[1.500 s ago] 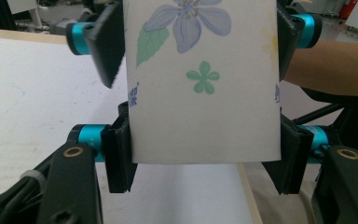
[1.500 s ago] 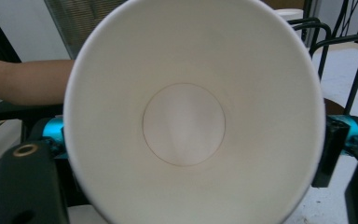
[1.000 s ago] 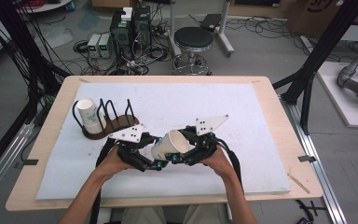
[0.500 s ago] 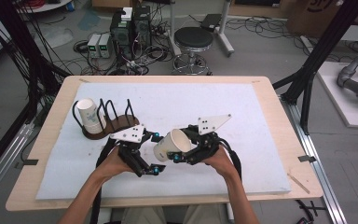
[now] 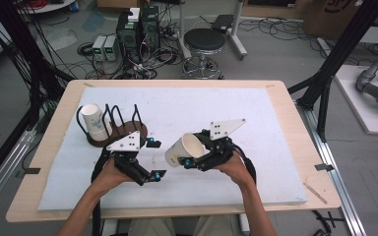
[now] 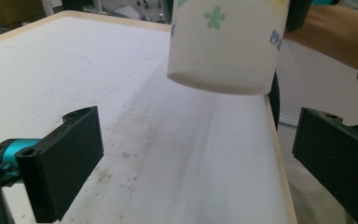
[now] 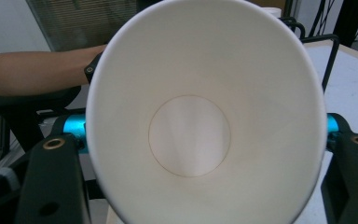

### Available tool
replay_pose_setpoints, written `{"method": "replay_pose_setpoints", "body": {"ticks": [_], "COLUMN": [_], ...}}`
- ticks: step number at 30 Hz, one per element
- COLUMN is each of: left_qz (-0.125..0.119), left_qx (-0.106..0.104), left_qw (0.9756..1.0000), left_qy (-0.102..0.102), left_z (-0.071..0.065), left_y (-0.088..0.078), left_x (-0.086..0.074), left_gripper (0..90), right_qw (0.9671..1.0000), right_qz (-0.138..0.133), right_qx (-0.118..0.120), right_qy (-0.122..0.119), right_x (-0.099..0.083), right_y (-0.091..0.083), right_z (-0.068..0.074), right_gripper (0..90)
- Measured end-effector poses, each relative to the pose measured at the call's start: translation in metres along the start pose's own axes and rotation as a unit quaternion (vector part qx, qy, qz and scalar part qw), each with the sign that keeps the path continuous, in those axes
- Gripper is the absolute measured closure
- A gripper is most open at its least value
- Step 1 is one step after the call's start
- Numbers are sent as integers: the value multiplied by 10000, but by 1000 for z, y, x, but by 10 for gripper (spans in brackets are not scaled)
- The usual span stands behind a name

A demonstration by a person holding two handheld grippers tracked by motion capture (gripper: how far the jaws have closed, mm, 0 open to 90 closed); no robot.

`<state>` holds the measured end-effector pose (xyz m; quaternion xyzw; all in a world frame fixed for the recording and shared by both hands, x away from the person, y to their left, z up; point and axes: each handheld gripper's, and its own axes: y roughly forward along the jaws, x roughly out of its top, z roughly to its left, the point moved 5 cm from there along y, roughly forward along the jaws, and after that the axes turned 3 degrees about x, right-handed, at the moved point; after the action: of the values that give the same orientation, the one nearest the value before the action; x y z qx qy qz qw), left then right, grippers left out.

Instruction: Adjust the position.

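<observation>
A white paper cup (image 5: 182,147) with small flower prints hangs tilted above the white mat, mouth toward the left. My right gripper (image 5: 200,152) is shut on its lower body. In the right gripper view the cup (image 7: 205,116) shows its bare inside, with a black jaw on each side of it. My left gripper (image 5: 153,159) sits to the cup's left, apart from it. Its jaws have just been opening and stand wide with nothing between them. In the left gripper view (image 6: 200,121) the cup's base (image 6: 223,51) hangs ahead of the jaws and above them.
A dark wire rack on a round wooden base (image 5: 125,132) stands at the mat's left, with a second paper cup (image 5: 94,122) lying in its leftmost slot. The white mat (image 5: 216,105) covers most of the wooden table. Cables, boxes and a stool lie on the floor beyond.
My left gripper has opened, let go of the cup and drawn back to the left. The right gripper keeps the cup in about the same place.
</observation>
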<state>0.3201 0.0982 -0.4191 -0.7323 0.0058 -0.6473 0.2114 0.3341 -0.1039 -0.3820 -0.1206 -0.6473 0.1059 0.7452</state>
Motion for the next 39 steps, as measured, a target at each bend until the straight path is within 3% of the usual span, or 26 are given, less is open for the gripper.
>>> {"method": "replay_pose_setpoints", "body": {"ticks": [7, 12, 16, 24, 26, 31, 36, 39], "left_qz": [-32, -14, -29, -57, -84, -88, -166, -182], "left_qx": [540, 922, 1269, 1898, 2069, 2445, 2675, 2859], "left_qw": [9984, 9953, 9909, 9790, 9751, 9661, 9594, 9536], "left_qy": [-132, -301, -443, -736, -795, -826, -883, -923], "left_z": [6, 12, 17, 27, 30, 34, 38, 40], "left_y": [-14, -23, -32, -51, -56, -64, -68, -72], "left_x": [-12, -23, -32, -48, -51, -59, -63, -66], "left_gripper": [17, 17, 17, 17, 17, 17, 17, 17], "right_qw": [9993, 9985, 9971, 9901, 9883, 9810, 9733, 9689], "right_qz": [306, 430, 623, 1144, 1254, 1572, 1825, 1974], "right_qx": [-228, -332, -443, -800, -850, -1119, -1363, -1471], "right_qy": [-3, 8, 59, 122, 153, 203, 278, 251], "right_x": [4, 6, 8, 9, 9, 8, 10, 11], "right_y": [3, 4, 6, 10, 11, 12, 11, 11], "right_z": [-4, -6, -9, -17, -18, -25, -30, -34], "right_gripper": [298, 298, 298, 299, 298, 298, 298, 298]}}
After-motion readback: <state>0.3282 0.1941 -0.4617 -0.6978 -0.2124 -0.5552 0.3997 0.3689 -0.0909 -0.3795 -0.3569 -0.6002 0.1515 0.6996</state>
